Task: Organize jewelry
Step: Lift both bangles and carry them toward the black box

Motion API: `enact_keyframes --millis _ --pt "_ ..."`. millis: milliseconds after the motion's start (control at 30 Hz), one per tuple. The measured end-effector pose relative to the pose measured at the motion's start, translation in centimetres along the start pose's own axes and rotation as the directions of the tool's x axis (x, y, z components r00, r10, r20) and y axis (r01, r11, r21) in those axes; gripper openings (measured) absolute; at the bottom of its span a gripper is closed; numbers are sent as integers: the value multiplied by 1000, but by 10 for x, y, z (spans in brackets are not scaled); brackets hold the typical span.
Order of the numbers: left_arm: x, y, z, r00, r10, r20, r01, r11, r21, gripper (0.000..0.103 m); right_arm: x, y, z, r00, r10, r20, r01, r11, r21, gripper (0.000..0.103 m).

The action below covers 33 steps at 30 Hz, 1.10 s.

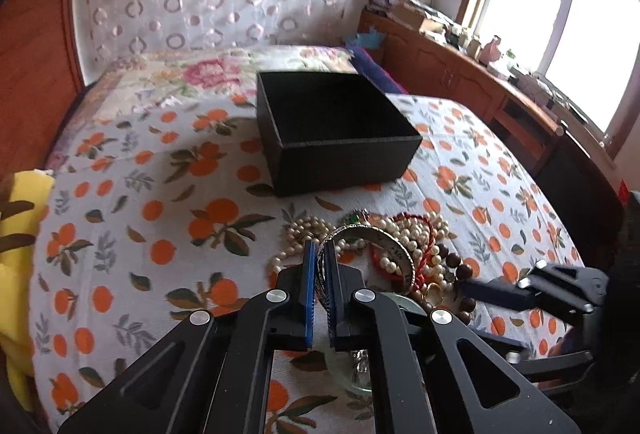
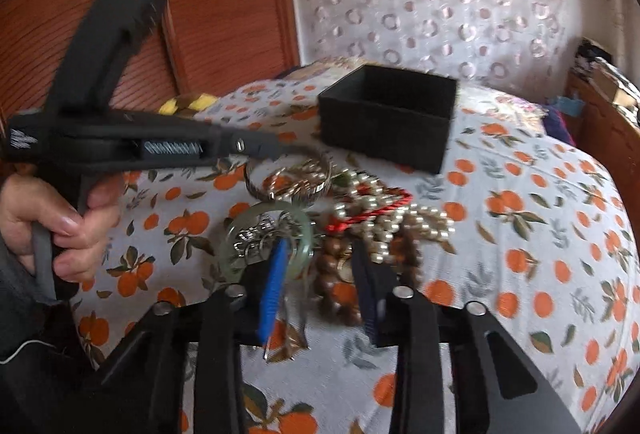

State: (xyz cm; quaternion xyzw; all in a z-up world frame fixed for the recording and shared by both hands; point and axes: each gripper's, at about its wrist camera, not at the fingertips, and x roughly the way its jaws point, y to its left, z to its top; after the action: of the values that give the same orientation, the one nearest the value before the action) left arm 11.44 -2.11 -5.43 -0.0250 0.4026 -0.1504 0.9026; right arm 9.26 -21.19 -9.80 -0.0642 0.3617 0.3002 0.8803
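Note:
A tangle of jewelry (image 1: 416, 234) lies on the orange-print bedsheet: pearl strands, a red cord, brown wooden beads and a pale jade bangle (image 2: 240, 234). My left gripper (image 1: 319, 248) is shut on the rim of a silver bangle (image 1: 384, 240) at the pile's left edge. The right wrist view shows it coming in from the left (image 2: 296, 152), with the silver bangle (image 2: 320, 186) at its tip. My right gripper (image 2: 320, 274) stands open low over the pile, the wooden bead bracelet (image 2: 332, 270) and a metal trinket between its fingers. An open black box (image 1: 332, 126) (image 2: 384, 118) sits beyond.
A person's hand (image 2: 72, 222) grips the left tool's handle. One finger (image 1: 496, 294) of my right gripper reaches in from the right. A yellow cushion (image 1: 16, 234) lies at the bed's left edge. A wooden cabinet (image 1: 460, 74) with clutter runs under the window.

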Motion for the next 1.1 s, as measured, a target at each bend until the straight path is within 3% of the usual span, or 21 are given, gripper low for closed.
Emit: enact_keyframes --millis 133,533,633,867,1100 --pt "-13 7 0 999 17 44 -16 1000 -21 4 9 9 9 999 28 -24 -29 998 -48 19" --pt "-34 21 -5 993 55 101 -51 998 -45 4 39 10 22 993 2 -119 -14 995 -99 17" --pt "-35 21 -5 993 56 108 -52 998 -44 4 40 12 24 992 10 -123 -25 993 -119 9" --pt "-38 22 -3 990 67 126 -60 997 -56 4 19 18 29 999 -11 -37 5 985 -175 9" --pt "-43 23 9 985 78 156 -69 996 -64 4 -8 -8 46 997 -47 55 54 988 -146 9"
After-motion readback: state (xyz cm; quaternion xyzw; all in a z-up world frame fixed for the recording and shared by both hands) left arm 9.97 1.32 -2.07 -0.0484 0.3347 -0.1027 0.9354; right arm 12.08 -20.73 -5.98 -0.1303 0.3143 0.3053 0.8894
